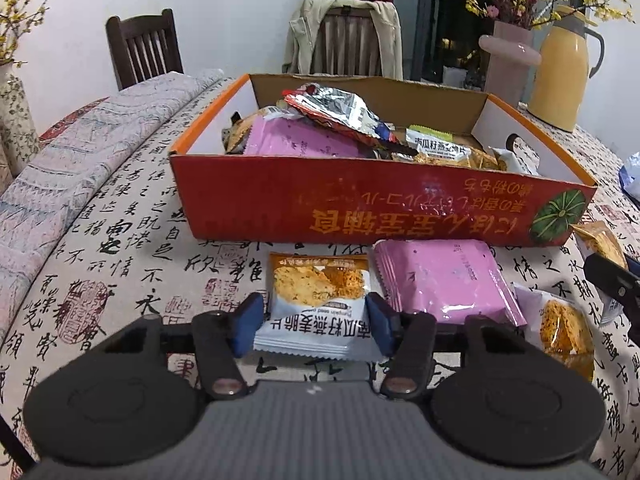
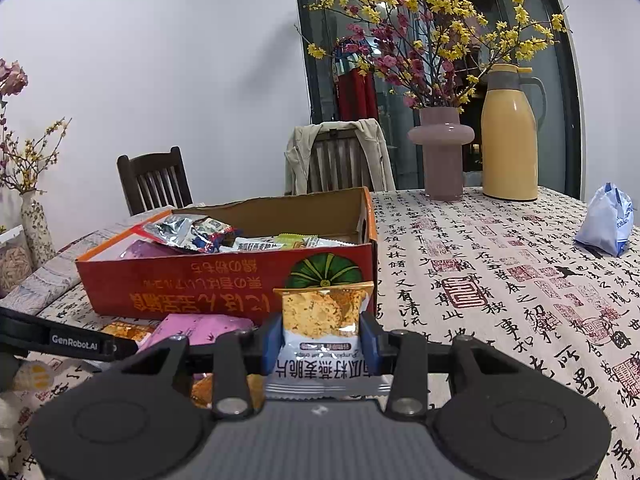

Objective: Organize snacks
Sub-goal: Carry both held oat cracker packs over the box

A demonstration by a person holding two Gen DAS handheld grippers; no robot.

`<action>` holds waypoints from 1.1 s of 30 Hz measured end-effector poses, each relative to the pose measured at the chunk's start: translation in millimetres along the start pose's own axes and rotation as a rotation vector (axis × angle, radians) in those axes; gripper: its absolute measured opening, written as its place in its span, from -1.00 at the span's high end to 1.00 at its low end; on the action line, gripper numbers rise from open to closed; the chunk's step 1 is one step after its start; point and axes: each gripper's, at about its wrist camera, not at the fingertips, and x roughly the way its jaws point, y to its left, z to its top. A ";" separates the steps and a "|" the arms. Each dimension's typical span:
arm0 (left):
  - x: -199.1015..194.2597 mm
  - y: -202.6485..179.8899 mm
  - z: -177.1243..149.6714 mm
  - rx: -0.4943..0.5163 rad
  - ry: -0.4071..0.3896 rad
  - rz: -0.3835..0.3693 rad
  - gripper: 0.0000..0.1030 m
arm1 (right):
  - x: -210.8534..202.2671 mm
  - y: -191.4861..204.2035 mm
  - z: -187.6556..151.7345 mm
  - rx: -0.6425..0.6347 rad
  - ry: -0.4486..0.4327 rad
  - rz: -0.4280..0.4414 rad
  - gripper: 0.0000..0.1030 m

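Observation:
An open red-orange cardboard box [image 1: 360, 208] stands on the table and holds several snack packets; it also shows in the right wrist view [image 2: 200, 284]. My left gripper [image 1: 316, 322] has its blue pads on both sides of an oat-crisp packet [image 1: 316, 300] lying on the cloth in front of the box. My right gripper [image 2: 320, 340] is shut on another oat-crisp packet [image 2: 322, 312] and holds it upright above the table, near the box's right corner. A pink packet [image 1: 444, 280] and one more oat-crisp packet [image 1: 564, 328] lie to the right of the left gripper.
The table has a calligraphy-print cloth [image 2: 500, 280]. A pink vase with flowers [image 2: 442, 152] and a yellow thermos jug [image 2: 510, 136] stand at the back right. A blue-white bag [image 2: 608, 220] lies far right. Two chairs [image 1: 144, 48] stand behind the table.

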 end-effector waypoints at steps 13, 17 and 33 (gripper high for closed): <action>-56.7 8.0 -7.6 0.022 -0.183 -0.045 -0.09 | -13.6 2.4 1.4 -0.012 -0.048 0.012 0.23; -73.6 7.0 1.0 0.025 -0.246 -0.062 -0.09 | -20.9 10.5 8.6 -0.030 -0.071 0.020 0.23; -88.3 -3.1 44.9 0.041 -0.343 -0.050 -0.09 | -18.4 27.5 53.0 -0.070 -0.160 0.027 0.23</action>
